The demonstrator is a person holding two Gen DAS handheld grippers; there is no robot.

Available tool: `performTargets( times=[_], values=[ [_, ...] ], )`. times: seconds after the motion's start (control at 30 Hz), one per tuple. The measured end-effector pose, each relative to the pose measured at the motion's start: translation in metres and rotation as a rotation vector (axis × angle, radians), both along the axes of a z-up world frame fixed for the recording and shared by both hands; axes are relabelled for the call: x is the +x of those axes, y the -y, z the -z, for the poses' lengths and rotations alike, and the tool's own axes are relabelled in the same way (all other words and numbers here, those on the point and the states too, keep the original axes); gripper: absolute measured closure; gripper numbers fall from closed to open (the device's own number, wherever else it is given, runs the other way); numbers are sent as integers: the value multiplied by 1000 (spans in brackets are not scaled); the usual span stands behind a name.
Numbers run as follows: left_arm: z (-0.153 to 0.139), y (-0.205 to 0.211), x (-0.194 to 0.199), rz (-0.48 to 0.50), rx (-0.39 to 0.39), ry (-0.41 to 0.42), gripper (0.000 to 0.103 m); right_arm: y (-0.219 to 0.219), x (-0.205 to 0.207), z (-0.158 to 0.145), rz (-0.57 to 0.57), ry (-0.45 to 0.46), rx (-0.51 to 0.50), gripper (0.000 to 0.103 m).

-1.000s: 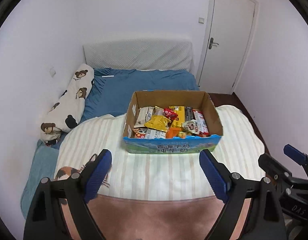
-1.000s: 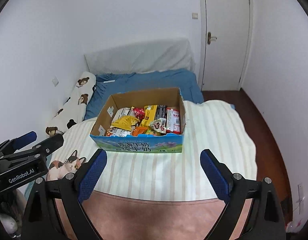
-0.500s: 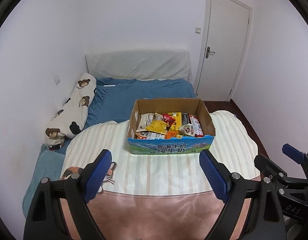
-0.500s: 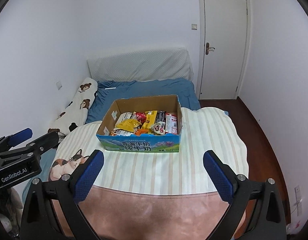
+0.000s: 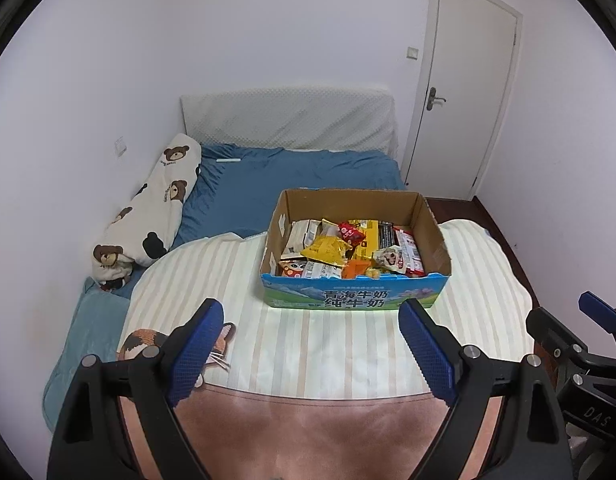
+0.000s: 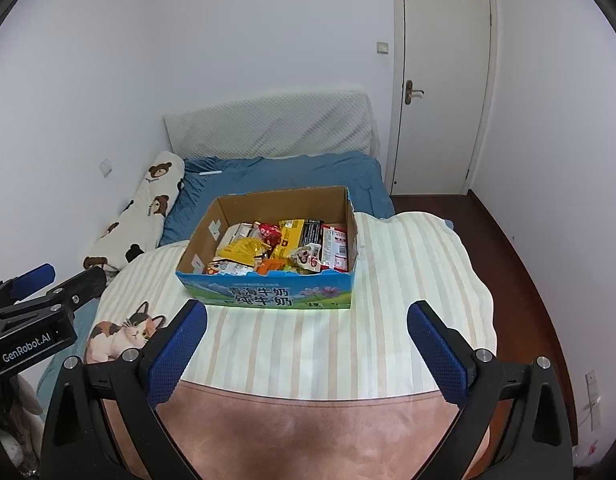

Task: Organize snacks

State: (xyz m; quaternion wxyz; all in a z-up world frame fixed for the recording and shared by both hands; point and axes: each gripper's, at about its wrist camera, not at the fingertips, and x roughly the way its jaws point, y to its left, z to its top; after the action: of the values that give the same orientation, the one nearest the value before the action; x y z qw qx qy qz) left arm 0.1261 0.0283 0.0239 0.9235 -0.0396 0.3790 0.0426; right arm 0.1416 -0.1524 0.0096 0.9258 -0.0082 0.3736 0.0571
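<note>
An open cardboard box (image 5: 353, 298) with a blue printed front stands on the striped blanket; it also shows in the right wrist view (image 6: 264, 294). It is filled with several snack packets, among them a yellow bag (image 5: 325, 249) and a red packet (image 5: 351, 233). My left gripper (image 5: 309, 346) is open and empty, well short of the box and above the blanket. My right gripper (image 6: 306, 350) is open and empty too, equally short of the box. Each gripper shows at the edge of the other's view.
The striped blanket (image 5: 327, 344) has a cat print (image 6: 120, 332) at its left. Behind lie a blue bed sheet (image 5: 292, 172), a bear-print pillow (image 5: 148, 212) along the left wall, and a white door (image 5: 463, 92) at the right.
Both grippers have pulled back and risen from the box, which now looks smaller and farther. Both stay open and empty.
</note>
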Motion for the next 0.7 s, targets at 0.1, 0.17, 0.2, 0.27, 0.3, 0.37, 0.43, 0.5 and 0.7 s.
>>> performTargets(
  times=[0.1, 0.17, 0.2, 0.27, 0.3, 0.37, 0.43, 0.5, 0.7],
  values=[
    [7, 1, 11, 0, 4, -19, 13, -1, 14, 9, 6, -19, -4, 1],
    [13, 2, 22, 1, 2, -36, 13, -2, 25, 15, 11, -34, -1, 1],
    [16, 2, 27, 0, 5, -42, 13, -2, 30, 18, 14, -40, -4, 1],
    [20, 2, 35, 0, 4, -51, 13, -3, 42, 24, 18, -47, -12, 1],
    [22, 2, 40, -1, 5, -53, 13, -4, 45, 26, 21, -49, -13, 1],
    [28, 3, 51, -3, 12, -69, 13, -5, 56, 31, 28, -52, -20, 1],
    [34, 3, 61, -8, 14, -78, 13, -5, 68, 36, 35, -58, -25, 1],
    [40, 4, 69, -9, 15, -93, 13, -4, 76, 39, 45, -62, -25, 1],
    [55, 7, 94, 4, 24, -131, 13, -3, 106, 56, 69, -89, -53, 1]
  ],
)
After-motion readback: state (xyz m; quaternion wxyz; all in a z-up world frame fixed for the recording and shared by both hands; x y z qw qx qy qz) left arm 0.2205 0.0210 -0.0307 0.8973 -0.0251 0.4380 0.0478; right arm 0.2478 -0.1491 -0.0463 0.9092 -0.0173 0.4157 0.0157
